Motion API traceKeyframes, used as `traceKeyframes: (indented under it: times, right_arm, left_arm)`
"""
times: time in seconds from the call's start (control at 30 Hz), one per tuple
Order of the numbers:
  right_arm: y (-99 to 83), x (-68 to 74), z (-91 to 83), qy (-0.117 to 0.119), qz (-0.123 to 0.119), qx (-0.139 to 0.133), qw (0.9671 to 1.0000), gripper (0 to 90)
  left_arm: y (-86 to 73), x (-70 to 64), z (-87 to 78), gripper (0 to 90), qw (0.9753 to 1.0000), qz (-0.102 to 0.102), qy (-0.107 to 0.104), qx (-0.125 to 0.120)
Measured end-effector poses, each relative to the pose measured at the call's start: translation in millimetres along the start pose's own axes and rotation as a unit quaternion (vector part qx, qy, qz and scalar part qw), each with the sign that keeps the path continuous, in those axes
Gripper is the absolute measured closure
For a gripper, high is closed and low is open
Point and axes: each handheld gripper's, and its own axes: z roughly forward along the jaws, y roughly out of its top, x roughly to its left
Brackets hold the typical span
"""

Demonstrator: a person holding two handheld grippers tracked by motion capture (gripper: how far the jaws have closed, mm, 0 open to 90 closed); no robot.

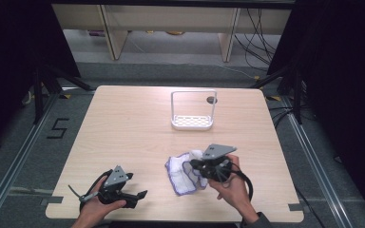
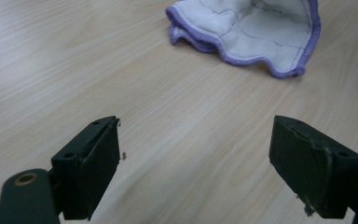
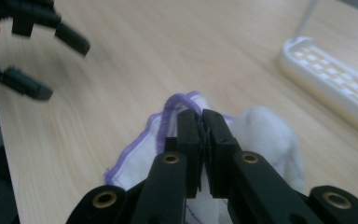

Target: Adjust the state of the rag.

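Observation:
A white cloth with a purple hem (image 1: 180, 175) lies crumpled on the wooden table (image 1: 123, 123), right of centre near the front. My right gripper (image 1: 194, 167) is over it, and the right gripper view has its jaws pressed together (image 3: 201, 122) with a fold of the cloth (image 3: 270, 130) pinched between them. At the front left, my left gripper (image 1: 140, 195) stands open and points toward the cloth. In the left gripper view its jaws (image 2: 196, 135) are wide apart over bare wood, with the cloth (image 2: 251, 32) a short way ahead.
A white rack (image 1: 192, 116) with a slotted base and a tall wire frame stands at the back centre of the table; its base (image 3: 331, 84) is also in the right gripper view. My left gripper (image 3: 37, 51) is blurred there at top left. Cables and shelving lie beyond the table.

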Motion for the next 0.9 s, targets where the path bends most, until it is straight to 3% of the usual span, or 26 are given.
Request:
traceKeyframes:
  times: [0.13,0.17,0.3,0.37,0.4,0.43,0.53,0.57,0.6,0.63,0.67,0.7,0.73,0.77,0.8,0.87,0.9]
  right_arm:
    - [-2.4,-23.0,-15.6,-0.001,0.040,-0.022,0.9990,86.6]
    - [-4.0,-24.6,-18.1,0.000,0.064,-0.026,0.9976,86.6]
    - [-7.9,-33.1,-20.5,0.000,0.078,-0.032,0.9964,86.6]
    - [-9.1,-35.9,-19.4,-0.003,0.078,-0.035,0.9964,86.5]
    - [-8.7,-36.4,-18.4,0.004,0.071,-0.038,0.9967,86.5]
    - [-8.3,-36.6,-19.1,-0.005,0.063,-0.041,0.9972,86.5]
    - [-7.9,-34.0,-19.4,0.003,0.079,-0.036,0.9963,86.4]
    - [-8.0,-34.4,-19.3,0.002,0.078,-0.036,0.9963,86.3]
    - [-8.0,-34.4,-19.3,0.002,0.078,-0.036,0.9963,86.3]
    - [-8.7,-36.7,-19.1,0.003,0.077,-0.035,0.9964,86.3]
    - [-8.8,-36.8,-19.1,0.009,0.078,-0.034,0.9963,86.3]
    - [-8.9,-39.0,-19.2,0.004,0.068,-0.039,0.9969,86.2]
    - [-8.9,-39.5,-20.1,0.002,0.068,-0.039,0.9969,86.2]
    - [-8.9,-39.5,-20.1,0.002,0.068,-0.039,0.9969,86.2]
    - [-8.9,-38.2,-20.2,0.011,0.085,-0.041,0.9955,86.2]
    - [-8.9,-40.1,-21.6,0.004,0.073,-0.041,0.9965,86.2]
    - [-9.2,-41.1,-21.0,0.001,0.069,-0.044,0.9967,86.1]
  left_arm:
    - [6.8,-11.6,9.5,17.9,0.9997,0.012,-0.020,-0.011]
    - [8.5,-16.8,12.9,18.3,0.9994,0.004,-0.027,-0.021]
    - [17.0,-29.3,22.0,22.0,0.9984,0.026,-0.044,-0.023]
    - [27.2,-43.6,37.5,22.8,0.9962,0.038,-0.075,-0.026]
    - [27.2,-43.6,37.5,22.9,0.9962,0.038,-0.075,-0.026]
    - [34.5,-51.9,48.2,23.3,0.9937,0.026,-0.106,-0.025]
    - [44.1,-64.8,61.7,26.5,0.9918,0.062,-0.111,-0.009]
    - [46.8,-65.9,66.6,27.7,0.9898,0.090,-0.110,-0.004]
    - [46.8,-65.9,66.6,31.4,0.9898,0.090,-0.110,-0.004]
    - [50.3,-68.5,77.1,35.4,0.9876,0.124,-0.096,-0.001]
    - [50.3,-68.5,77.1,38.0,0.9876,0.124,-0.096,-0.001]
    - [51.6,-67.0,82.2,42.3,0.9856,0.142,-0.092,0.005]
    - [53.0,-66.1,90.4,44.6,0.9866,0.128,-0.100,0.016]
    - [53.0,-66.1,90.4,45.3,0.9866,0.128,-0.100,0.016]
    - [54.4,-66.1,95.7,47.4,0.9856,0.134,-0.102,0.018]
    - [55.6,-65.8,97.1,49.1,0.9843,0.140,-0.104,0.028]
    - [56.9,-64.8,100.4,49.8,0.9821,0.154,-0.100,0.043]
